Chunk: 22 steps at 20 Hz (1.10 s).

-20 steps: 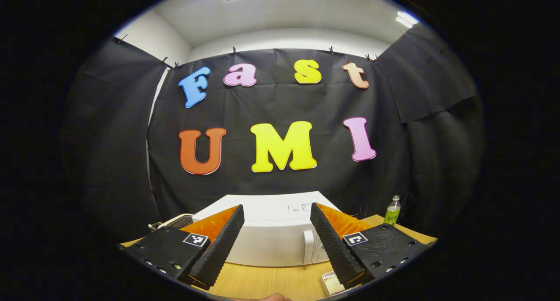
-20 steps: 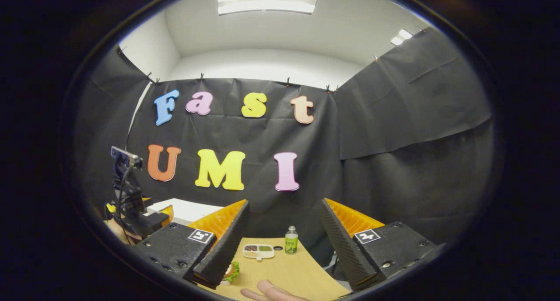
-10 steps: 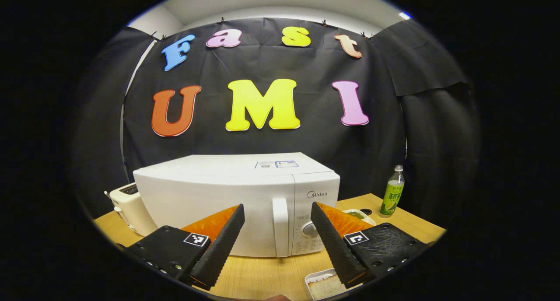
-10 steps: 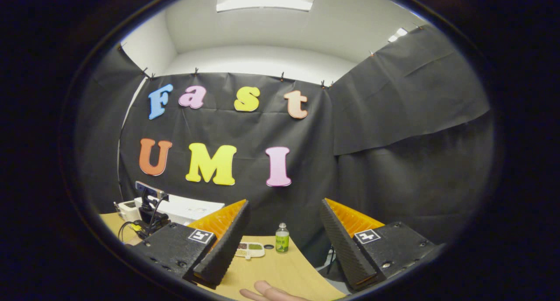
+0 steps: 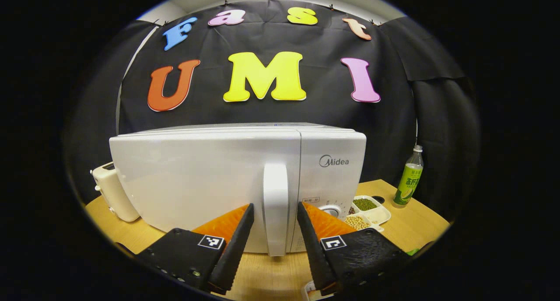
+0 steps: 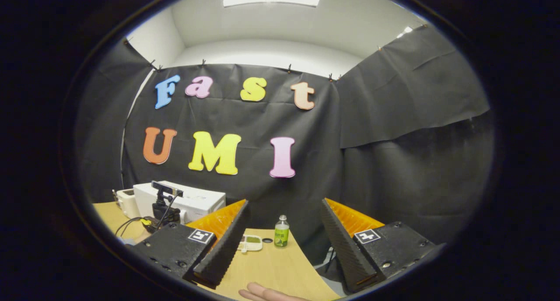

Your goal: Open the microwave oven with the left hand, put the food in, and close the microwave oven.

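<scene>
The white microwave (image 5: 205,178) stands shut on the wooden table, close in front in the left gripper view. Its upright white handle (image 5: 275,191) runs between the fingers of my left gripper (image 5: 274,207). The fingers stand on either side of the handle with a small gap on each side, so the gripper is open around it. A corner of a white food box (image 5: 307,292) peeks out at the bottom between the fingers. In the right gripper view my right gripper (image 6: 284,202) hangs open over the table with nothing in it. The microwave (image 6: 197,200) is far off to its left, with the left gripper (image 6: 164,207) in front of it.
A cream toaster (image 5: 111,189) sits left of the microwave. Right of it lie a divided white tray of beans (image 5: 367,209) and a green bottle (image 5: 407,176) near the table's back corner. A hand (image 6: 262,292) shows at the bottom of the right gripper view.
My left gripper has moved down and forward to the microwave door, and its fingers have narrowed around the handle. The right gripper has barely shifted and stays open.
</scene>
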Each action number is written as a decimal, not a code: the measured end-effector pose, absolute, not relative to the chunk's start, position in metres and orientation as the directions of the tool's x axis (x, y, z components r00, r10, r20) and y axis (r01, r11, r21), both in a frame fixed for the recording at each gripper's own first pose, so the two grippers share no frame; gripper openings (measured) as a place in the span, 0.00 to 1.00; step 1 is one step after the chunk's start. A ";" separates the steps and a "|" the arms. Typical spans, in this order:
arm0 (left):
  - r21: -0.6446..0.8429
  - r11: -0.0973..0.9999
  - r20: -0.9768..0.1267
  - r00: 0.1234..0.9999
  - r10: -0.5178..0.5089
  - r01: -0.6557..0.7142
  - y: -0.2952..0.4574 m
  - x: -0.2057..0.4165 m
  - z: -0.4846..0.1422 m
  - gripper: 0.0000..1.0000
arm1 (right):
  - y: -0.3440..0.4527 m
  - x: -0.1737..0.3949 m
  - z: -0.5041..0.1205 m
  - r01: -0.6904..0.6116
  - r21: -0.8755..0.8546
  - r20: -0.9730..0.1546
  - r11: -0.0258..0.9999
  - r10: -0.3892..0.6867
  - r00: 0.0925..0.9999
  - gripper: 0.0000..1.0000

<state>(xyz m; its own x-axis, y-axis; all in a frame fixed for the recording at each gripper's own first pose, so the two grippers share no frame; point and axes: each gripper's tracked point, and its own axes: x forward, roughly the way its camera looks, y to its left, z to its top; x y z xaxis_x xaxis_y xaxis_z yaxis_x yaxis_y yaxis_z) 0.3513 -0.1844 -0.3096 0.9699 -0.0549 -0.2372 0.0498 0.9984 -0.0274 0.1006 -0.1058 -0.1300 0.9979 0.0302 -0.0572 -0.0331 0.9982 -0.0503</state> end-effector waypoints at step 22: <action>-0.057 0.975 -0.171 0.960 -0.223 0.216 -0.157 0.258 -0.300 0.04 | -0.094 0.071 -0.137 -0.043 -0.019 -0.091 0.999 0.041 0.995 0.96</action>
<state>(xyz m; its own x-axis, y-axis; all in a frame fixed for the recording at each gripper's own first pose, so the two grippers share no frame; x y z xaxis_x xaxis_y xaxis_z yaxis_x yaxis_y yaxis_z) 0.2578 -0.1568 -0.3001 0.9597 -0.2227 -0.1712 0.2160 0.9747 -0.0572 0.0714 -0.0937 -0.1371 0.9950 0.0408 -0.0913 -0.0427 0.9989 -0.0190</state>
